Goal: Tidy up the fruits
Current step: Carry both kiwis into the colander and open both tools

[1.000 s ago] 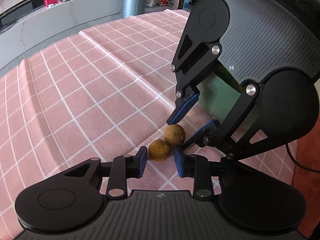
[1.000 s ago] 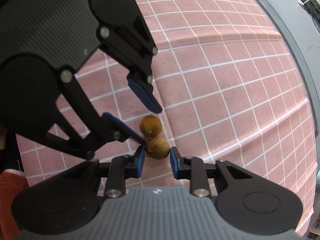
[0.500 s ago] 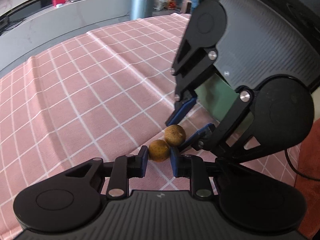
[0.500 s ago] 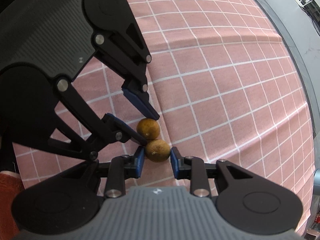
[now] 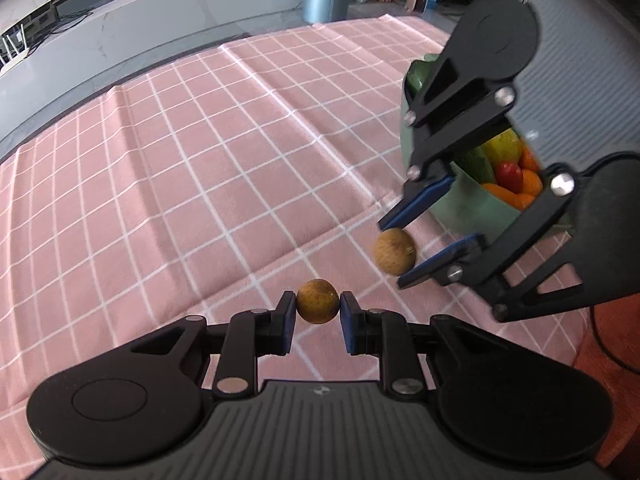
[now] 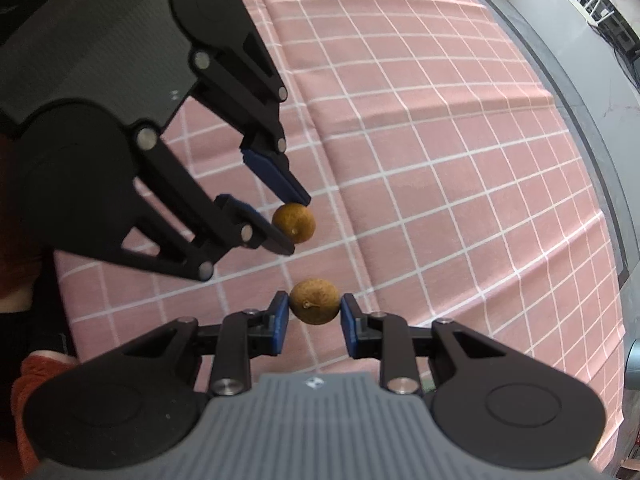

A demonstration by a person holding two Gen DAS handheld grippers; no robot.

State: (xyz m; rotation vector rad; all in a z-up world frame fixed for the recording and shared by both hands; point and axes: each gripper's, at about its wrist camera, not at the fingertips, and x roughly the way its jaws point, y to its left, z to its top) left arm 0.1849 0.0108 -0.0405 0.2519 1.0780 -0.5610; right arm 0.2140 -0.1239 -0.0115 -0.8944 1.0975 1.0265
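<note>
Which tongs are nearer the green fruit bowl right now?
Right. The right tongs sit just in front of the green bowl; the left tongs hang farther away.

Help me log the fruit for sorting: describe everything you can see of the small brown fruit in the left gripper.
The small brown fruit is round, tan-brown with fine darker speckles and a dull, rough-looking skin; the right wrist view shows a tiny stem nub on it. It is whole. The left gripper pinches it between its blue pads at the fingertips, clear of the pink checked cloth. Nothing else touches it; the right gripper's similar fruit is apart from it.
</note>
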